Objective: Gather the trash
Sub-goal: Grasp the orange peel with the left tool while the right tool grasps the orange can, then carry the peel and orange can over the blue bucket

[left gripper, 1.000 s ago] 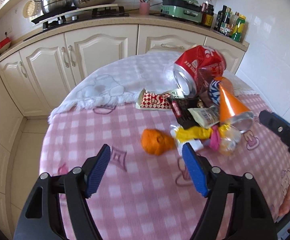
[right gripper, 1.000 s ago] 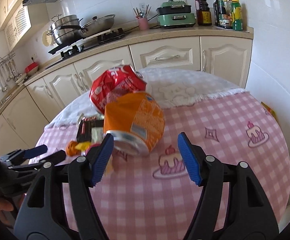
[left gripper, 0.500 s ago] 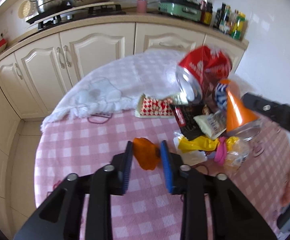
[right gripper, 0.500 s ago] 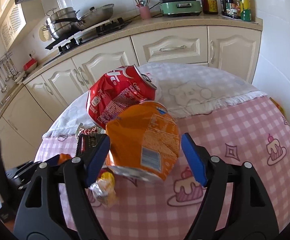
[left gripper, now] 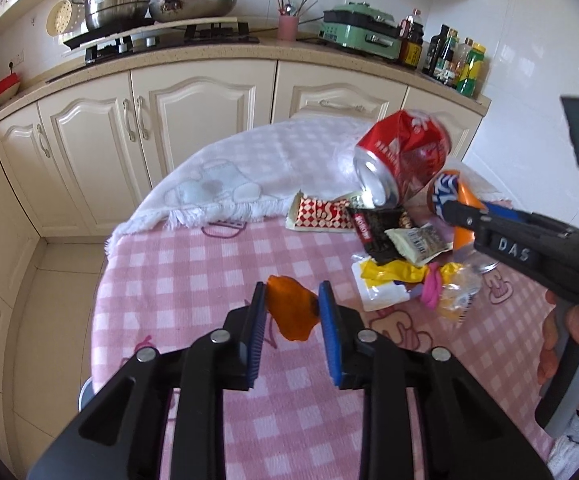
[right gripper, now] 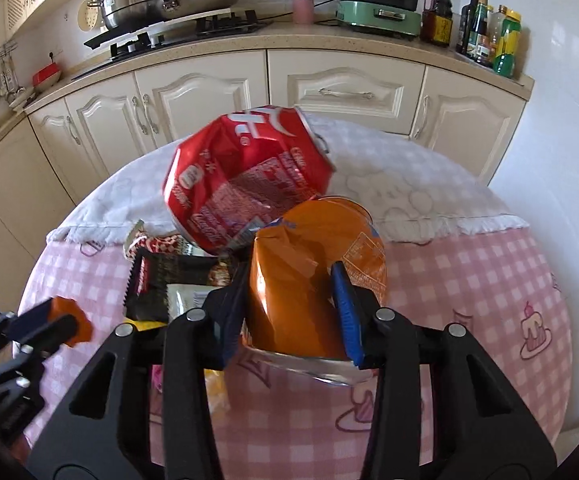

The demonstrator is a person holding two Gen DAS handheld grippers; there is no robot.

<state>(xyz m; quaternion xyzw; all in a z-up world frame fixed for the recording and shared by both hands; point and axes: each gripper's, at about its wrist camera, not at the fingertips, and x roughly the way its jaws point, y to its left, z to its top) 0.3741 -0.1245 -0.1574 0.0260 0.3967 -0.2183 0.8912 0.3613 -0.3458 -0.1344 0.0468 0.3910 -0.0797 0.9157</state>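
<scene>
My left gripper [left gripper: 292, 312] is shut on an orange peel [left gripper: 292, 314] and holds it just above the pink checked tablecloth [left gripper: 177, 280]; it also shows in the right wrist view [right gripper: 69, 318]. My right gripper [right gripper: 289, 300] is shut on a crushed orange can [right gripper: 317, 280], whose side also shows in the left wrist view [left gripper: 463, 220]. A crushed red can [right gripper: 245, 176] lies behind it, seen too in the left wrist view [left gripper: 405, 156]. Wrappers [left gripper: 381, 228] and a yellow and pink wrapper heap [left gripper: 409, 276] lie between the grippers.
A white towel [left gripper: 257, 168] covers the table's far part. Cream cabinets [left gripper: 193, 112] and a counter with pots, a green appliance [left gripper: 365, 32] and bottles stand behind. The table edge drops to the floor [left gripper: 61, 280] on the left.
My left gripper closed on the orange peel and lifted it slightly. My right gripper moved forward and closed on the orange can.
</scene>
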